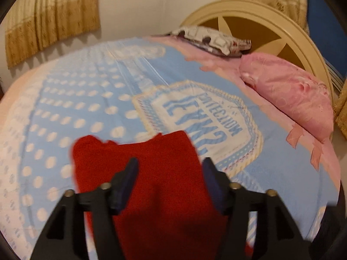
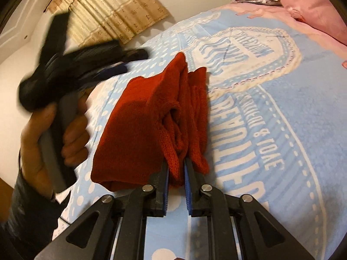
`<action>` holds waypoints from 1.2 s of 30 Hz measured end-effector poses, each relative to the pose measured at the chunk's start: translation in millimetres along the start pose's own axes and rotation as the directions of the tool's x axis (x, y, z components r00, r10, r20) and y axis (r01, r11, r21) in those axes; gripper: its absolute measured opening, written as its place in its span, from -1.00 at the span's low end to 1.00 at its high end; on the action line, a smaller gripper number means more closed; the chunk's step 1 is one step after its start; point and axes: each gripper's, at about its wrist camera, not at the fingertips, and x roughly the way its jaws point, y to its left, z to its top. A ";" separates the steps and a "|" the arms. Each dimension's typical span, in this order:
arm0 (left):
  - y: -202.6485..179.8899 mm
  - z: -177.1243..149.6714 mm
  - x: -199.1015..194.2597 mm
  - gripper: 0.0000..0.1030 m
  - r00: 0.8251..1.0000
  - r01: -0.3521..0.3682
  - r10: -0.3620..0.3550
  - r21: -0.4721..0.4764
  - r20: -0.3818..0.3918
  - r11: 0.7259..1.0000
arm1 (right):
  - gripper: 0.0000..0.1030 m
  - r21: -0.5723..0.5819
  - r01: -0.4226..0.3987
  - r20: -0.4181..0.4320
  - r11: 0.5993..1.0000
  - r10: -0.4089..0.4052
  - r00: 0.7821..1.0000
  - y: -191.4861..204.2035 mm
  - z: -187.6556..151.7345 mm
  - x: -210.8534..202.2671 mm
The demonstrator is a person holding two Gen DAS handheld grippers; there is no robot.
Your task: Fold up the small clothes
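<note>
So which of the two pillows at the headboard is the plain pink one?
The nearer pink pillow; the patterned white pillow lies further back, printed with dark markings.

Left wrist view: looks forward and down along the left gripper (image 1: 170, 162), close over the red garment (image 1: 151, 173), facing the far headboard (image 1: 260, 15) and pink pillow (image 1: 288, 95) at far right.
Right wrist view: rolled to one side, close behind the right gripper (image 2: 176, 162), looking across the bed sheet (image 2: 271, 119) toward the curtain (image 2: 112, 10).
Shared: garment, sheet's printed badge, pillow.
Cross-sight: the right view shows the left gripper, blurred, at near left.
</note>
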 end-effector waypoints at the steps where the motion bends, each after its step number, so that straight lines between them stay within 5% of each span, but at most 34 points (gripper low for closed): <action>1: 8.6 -10.1 -12.0 0.37 0.999 -0.024 0.024 0.006 0.023 1.000 | -0.48 -0.004 0.015 0.014 1.000 -0.015 1.000 0.0 -0.1 -5.5; 4: 29.0 -37.5 -30.9 0.37 0.994 -0.102 0.101 0.021 0.052 0.995 | 0.13 -0.021 0.048 0.072 0.999 -0.046 0.996 1.5 5.6 -16.5; 9: 55.6 -77.9 -42.3 0.43 0.988 -0.141 0.142 -0.031 0.067 0.990 | 0.13 -0.169 0.055 0.110 0.984 -0.037 0.993 47.0 35.0 -20.0; 13: 57.0 -96.1 -27.7 0.48 0.996 -0.087 0.089 -0.075 0.027 0.993 | 0.13 -0.240 0.183 0.059 0.953 -0.174 0.983 60.9 63.3 25.3; 14: 55.9 -100.0 -25.6 0.48 0.996 -0.085 0.087 -0.072 0.020 0.994 | 0.11 -0.230 0.207 0.048 0.951 -0.201 0.978 55.0 69.7 37.1; 16: 52.1 -106.6 -23.8 0.48 0.996 -0.084 0.086 -0.060 0.021 0.995 | -0.56 -0.194 0.222 -0.014 0.956 -0.229 0.973 38.0 76.9 57.1; 27: 39.9 -141.0 -34.5 0.78 0.999 -0.042 0.042 -0.004 0.010 0.999 | -0.57 -0.187 0.300 -0.030 0.935 -0.311 0.950 14.3 79.1 74.1; 29: 44.7 -143.7 -34.9 0.78 0.999 -0.035 0.035 -0.028 0.007 0.999 | -0.53 -0.217 0.313 -0.028 0.925 -0.327 0.945 19.5 80.2 75.5; 33: 52.3 -143.9 -43.6 0.87 0.998 -0.052 0.054 -0.058 0.033 0.997 | 0.17 -0.257 0.391 0.061 0.884 -0.389 0.919 40.3 76.6 56.2; 36: 52.1 -146.6 -38.4 0.92 0.998 -0.059 0.060 -0.056 0.022 0.997 | 0.19 -0.302 0.363 0.140 0.882 -0.335 0.932 66.9 66.8 36.0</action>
